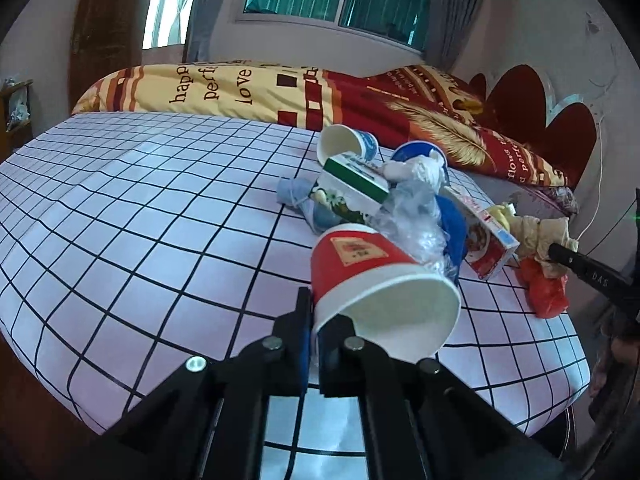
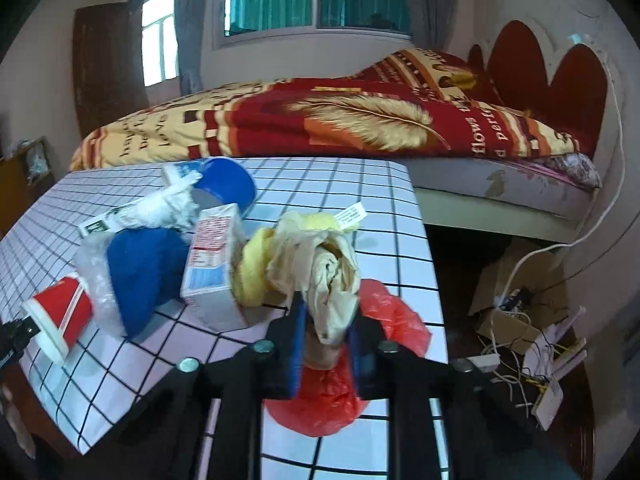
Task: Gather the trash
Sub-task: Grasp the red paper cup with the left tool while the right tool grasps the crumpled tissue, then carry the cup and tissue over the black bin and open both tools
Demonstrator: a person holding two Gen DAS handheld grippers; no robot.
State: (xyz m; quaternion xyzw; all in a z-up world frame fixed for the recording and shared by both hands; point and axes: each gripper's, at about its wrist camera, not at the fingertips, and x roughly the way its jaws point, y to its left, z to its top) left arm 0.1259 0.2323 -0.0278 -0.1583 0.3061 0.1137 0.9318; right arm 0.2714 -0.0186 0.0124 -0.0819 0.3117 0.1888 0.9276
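A pile of trash lies on the grid-patterned table [image 1: 140, 208]. My left gripper [image 1: 316, 332] is shut on the rim of a red paper cup [image 1: 372, 276], which lies tilted on its side; the cup also shows in the right wrist view [image 2: 60, 316]. My right gripper [image 2: 328, 328] is shut on a crumpled beige wrapper [image 2: 324, 268], also seen in the left wrist view [image 1: 540, 236]. Under it lies a red plastic bag [image 2: 340, 392]. A small carton [image 2: 212, 268], a blue cloth [image 2: 144, 272], clear plastic [image 1: 412, 216] and a green box [image 1: 356, 178] lie in the pile.
A white cup [image 1: 344, 144] and a blue cup [image 2: 228, 188] lie at the pile's far side. A bed with a red and yellow quilt [image 2: 360, 120] stands behind the table. Cardboard and cables [image 2: 516, 312] lie on the floor to the right.
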